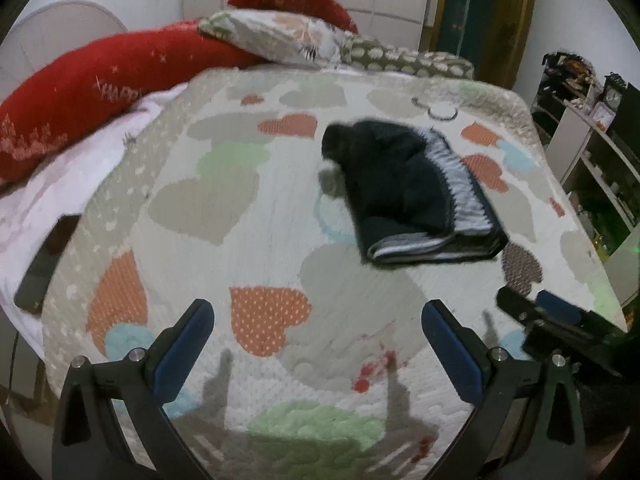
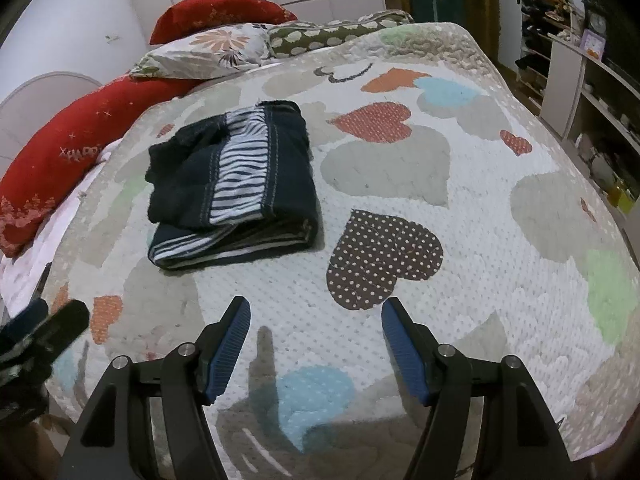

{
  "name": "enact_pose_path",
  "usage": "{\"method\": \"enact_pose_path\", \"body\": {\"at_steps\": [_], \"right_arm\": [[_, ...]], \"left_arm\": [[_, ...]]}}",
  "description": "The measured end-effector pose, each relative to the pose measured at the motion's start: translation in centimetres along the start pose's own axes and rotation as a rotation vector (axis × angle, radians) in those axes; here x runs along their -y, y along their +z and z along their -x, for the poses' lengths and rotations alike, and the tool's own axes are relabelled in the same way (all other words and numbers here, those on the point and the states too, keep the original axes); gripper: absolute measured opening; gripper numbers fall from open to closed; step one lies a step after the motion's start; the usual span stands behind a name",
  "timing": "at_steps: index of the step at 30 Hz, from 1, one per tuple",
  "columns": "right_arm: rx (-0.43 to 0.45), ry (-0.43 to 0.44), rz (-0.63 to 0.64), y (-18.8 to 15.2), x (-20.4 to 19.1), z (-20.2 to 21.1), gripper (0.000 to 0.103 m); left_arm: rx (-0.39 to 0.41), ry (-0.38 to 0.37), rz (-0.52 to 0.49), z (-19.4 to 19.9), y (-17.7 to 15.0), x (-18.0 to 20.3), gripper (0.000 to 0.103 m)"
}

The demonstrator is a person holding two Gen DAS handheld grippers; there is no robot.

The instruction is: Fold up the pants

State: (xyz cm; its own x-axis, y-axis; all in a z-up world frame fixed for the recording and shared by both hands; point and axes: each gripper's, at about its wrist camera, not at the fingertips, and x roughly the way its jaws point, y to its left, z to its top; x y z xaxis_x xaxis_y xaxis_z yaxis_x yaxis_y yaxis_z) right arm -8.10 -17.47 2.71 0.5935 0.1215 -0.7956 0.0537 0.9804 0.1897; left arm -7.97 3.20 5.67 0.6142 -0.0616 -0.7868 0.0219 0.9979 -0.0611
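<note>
The dark navy pants (image 2: 236, 184) with a zebra-striped panel lie folded into a compact bundle on the heart-patterned quilt (image 2: 400, 200). They also show in the left wrist view (image 1: 404, 196), blurred. My left gripper (image 1: 318, 312) is open and empty, low over the quilt, well short of the bundle. My right gripper (image 2: 316, 312) is open and empty, in front of and to the right of the bundle. The right gripper (image 1: 540, 312) shows at the right edge of the left wrist view; the left gripper (image 2: 52, 328) shows at the left edge of the right wrist view.
Red pillows (image 1: 100, 76), a floral pillow (image 2: 208, 52) and a spotted bolster (image 2: 320, 36) lie at the head of the bed. A dark phone-like slab (image 1: 44, 264) lies at the left on the pale sheet. Shelves (image 2: 592, 92) stand to the right.
</note>
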Motion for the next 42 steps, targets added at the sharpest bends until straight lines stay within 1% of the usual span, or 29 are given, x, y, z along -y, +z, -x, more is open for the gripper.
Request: {"method": "enact_pose_path", "body": {"at_steps": [4, 8, 13, 16, 19, 23, 32, 39, 42], "right_arm": [[-0.011, -0.032, 0.009, -0.1, -0.1, -0.3, 0.072], [0.010, -0.111, 0.059, -0.2, -0.8, 0.1, 0.072], [0.055, -0.227, 0.120, -0.2, -1.4, 1.0, 0.072], [0.095, -0.282, 0.149, -0.1, -1.5, 1.9, 0.073], [0.124, -0.311, 0.162, 0.0, -1.6, 2.5, 0.075], [0.141, -0.314, 0.166, 0.1, -1.4, 2.9, 0.077], [0.144, -0.309, 0.133, 0.2, -0.2, 2.8, 0.077], [0.144, -0.307, 0.112, 0.1, 0.3, 2.8, 0.078], [0.138, -0.304, 0.110, 0.1, 0.3, 2.6, 0.078]], "left_arm": [[-0.052, 0.010, 0.013, -1.8, -0.9, -0.6, 0.103], [-0.079, 0.015, 0.025, -2.8, -1.6, -1.2, 0.103], [-0.078, 0.026, 0.030, -3.0, -1.9, -1.3, 0.103], [-0.074, 0.033, 0.040, -3.1, -1.8, -1.4, 0.103], [-0.076, 0.041, 0.046, -3.4, -1.8, -1.5, 0.103], [-0.089, 0.043, 0.045, -3.8, -1.7, -1.3, 0.103], [-0.081, 0.052, 0.000, -3.7, -1.7, 0.2, 0.103], [-0.072, 0.066, 0.000, -3.9, -1.4, 0.0, 0.103], [-0.069, 0.074, 0.020, -4.4, -0.6, -0.8, 0.103]]}}
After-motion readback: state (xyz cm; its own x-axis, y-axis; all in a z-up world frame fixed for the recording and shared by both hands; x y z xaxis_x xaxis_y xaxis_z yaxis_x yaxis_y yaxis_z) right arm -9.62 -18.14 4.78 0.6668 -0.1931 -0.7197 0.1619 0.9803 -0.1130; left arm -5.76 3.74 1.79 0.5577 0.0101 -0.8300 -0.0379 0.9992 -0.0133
